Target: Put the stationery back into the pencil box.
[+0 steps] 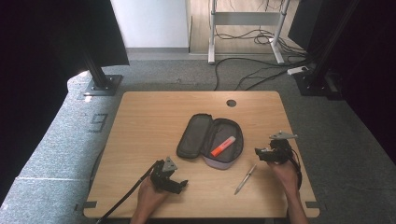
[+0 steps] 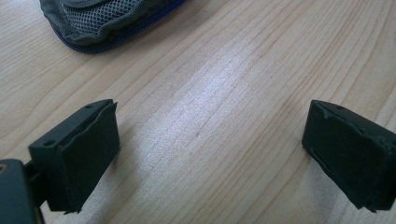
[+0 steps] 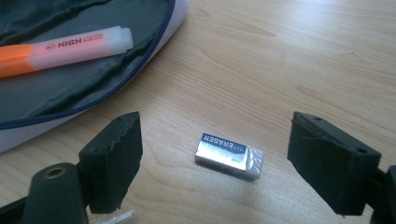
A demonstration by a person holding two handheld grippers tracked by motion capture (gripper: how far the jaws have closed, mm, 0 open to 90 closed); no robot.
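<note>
High view: wooden counter with an open grey pencil case lying near its middle, an orange highlighter inside the right half. A silver pen lying on the wood just right of the case, toward the near edge. Left gripper low at the near-left, held in a hand, well apart from the case. Right gripper held just right of the case, above the pen. Left gripper view: fingers spread wide over bare wood, nothing between them; mesh lining and blue zipper of the case at the top left. Right gripper view: fingers spread wide, holding nothing; a wrapped eraser lying flat on the counter between them, touching neither. Highlighter resting in the case at upper left.
</note>
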